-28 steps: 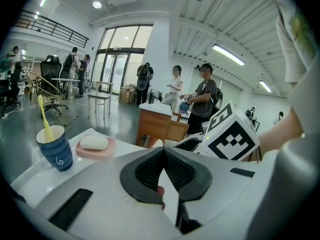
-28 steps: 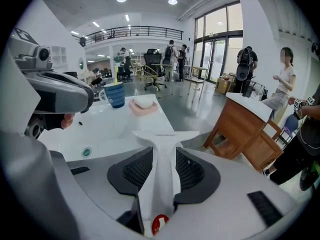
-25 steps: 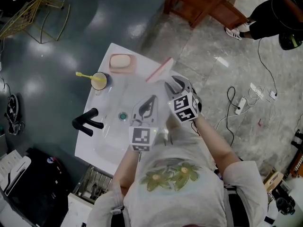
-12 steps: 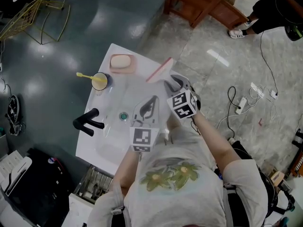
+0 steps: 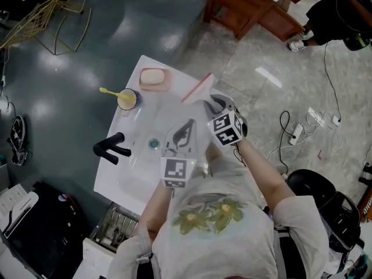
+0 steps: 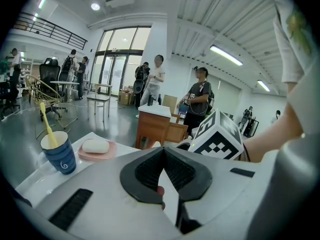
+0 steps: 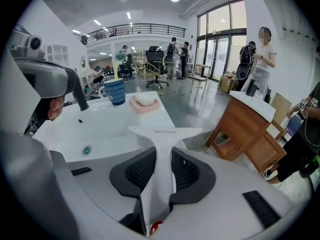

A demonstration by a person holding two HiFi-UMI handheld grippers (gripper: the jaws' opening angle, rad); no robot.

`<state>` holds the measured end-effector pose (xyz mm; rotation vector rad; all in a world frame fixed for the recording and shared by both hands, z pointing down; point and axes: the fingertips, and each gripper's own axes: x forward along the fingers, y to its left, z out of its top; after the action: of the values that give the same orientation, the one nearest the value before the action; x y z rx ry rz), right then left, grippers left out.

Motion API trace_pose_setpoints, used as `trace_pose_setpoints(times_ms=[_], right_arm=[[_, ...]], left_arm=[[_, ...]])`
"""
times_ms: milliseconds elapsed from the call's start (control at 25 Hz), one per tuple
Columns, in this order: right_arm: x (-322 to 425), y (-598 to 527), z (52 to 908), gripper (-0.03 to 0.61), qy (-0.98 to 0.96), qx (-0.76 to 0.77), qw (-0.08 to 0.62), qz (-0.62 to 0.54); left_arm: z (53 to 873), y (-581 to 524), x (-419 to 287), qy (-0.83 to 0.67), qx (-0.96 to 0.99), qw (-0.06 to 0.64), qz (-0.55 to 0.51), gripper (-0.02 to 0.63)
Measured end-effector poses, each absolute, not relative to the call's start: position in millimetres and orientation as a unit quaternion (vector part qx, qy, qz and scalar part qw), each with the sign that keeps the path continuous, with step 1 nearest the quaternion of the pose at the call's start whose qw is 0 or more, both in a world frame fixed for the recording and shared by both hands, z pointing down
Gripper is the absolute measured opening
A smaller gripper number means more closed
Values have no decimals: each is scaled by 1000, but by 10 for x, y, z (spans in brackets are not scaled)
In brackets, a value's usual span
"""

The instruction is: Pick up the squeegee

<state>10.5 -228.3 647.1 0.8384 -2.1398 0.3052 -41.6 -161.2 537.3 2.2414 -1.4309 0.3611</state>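
White basin worktop [image 5: 135, 182], left gripper [image 6: 162, 151] over the bowl, its fingers tip to tip with nothing held, right gripper [image 7: 161, 151] at the worktop's right edge, fingers [image 7: 139, 171] closing against both sides of the squeegee [image 7: 163, 133] handle, blade just beyond the fingertips.

This is a big open-plan office or lab hall with a mock bathroom corner set up in it. A free-standing white ceramic washbasin [image 5: 116, 182] with a black tap [image 5: 110, 147], a blue cup holding a yellow toothbrush [image 5: 126, 99] and a pink soap dish [image 5: 153, 78] stands on a polished grey floor [image 5: 70, 68]. Around it are a brown wooden desk [image 5: 244, 7], a white power strip with loose cables [image 5: 296, 131], tall glass entrance doors [image 6: 112, 59], a railed mezzanine gallery [image 7: 135, 31], black office chairs [image 7: 155, 59] and standing people [image 6: 156, 84].
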Motion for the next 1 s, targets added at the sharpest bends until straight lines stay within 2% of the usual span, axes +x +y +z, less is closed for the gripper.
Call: trace_pose_setpoints(times_ms=[1000], right_arm=[[-46, -2039, 5744, 104, -868, 337, 352, 96]], left_arm=[[5119, -1479, -673, -547, 807, 197, 103, 9]])
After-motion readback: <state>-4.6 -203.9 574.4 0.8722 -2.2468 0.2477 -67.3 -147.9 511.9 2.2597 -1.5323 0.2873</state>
